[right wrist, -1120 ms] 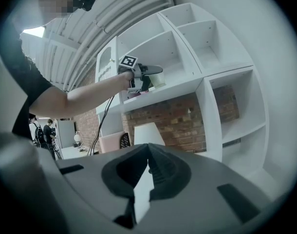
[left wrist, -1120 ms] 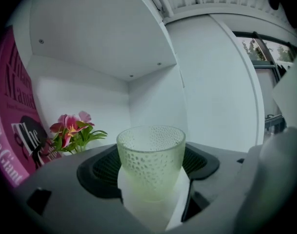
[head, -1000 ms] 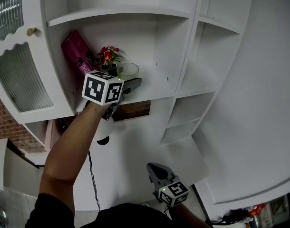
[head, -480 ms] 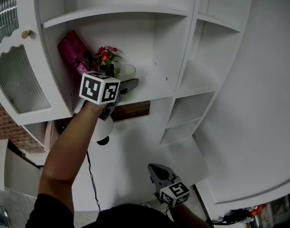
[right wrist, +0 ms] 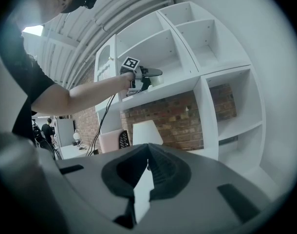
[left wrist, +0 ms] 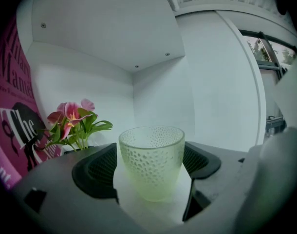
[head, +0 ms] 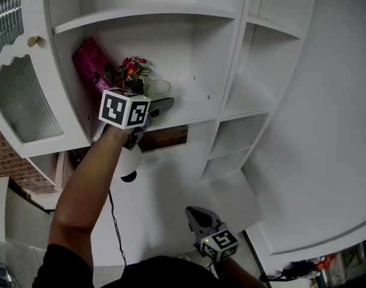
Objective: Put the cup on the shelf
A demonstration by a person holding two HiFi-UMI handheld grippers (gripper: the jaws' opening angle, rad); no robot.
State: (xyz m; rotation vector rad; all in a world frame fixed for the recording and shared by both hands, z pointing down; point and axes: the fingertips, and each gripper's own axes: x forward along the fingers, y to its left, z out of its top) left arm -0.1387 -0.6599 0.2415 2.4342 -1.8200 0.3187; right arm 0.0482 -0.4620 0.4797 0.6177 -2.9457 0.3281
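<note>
The left gripper (head: 164, 105) reaches up into a compartment of the white wooden shelf unit (head: 198, 71). Its jaws stand wide apart and have just been opening. Between them the pale green dimpled glass cup (left wrist: 151, 161) stands upright on the shelf board. In the left gripper view the ribbed black pads (left wrist: 96, 169) sit at either side of the cup, not clamped on it. Behind the cup and to its left is a small bunch of pink and red flowers with green leaves (left wrist: 73, 123). Further left, a magenta book with black lettering (left wrist: 12, 111) leans against the compartment's side wall. The right gripper (head: 194, 212) hangs low, well apart from the shelf and near the person's body, its jaws closed together on nothing. Beyond its tips, the right gripper view shows a white lampshade (right wrist: 146, 130) and a red brick wall (right wrist: 173, 112)
</note>
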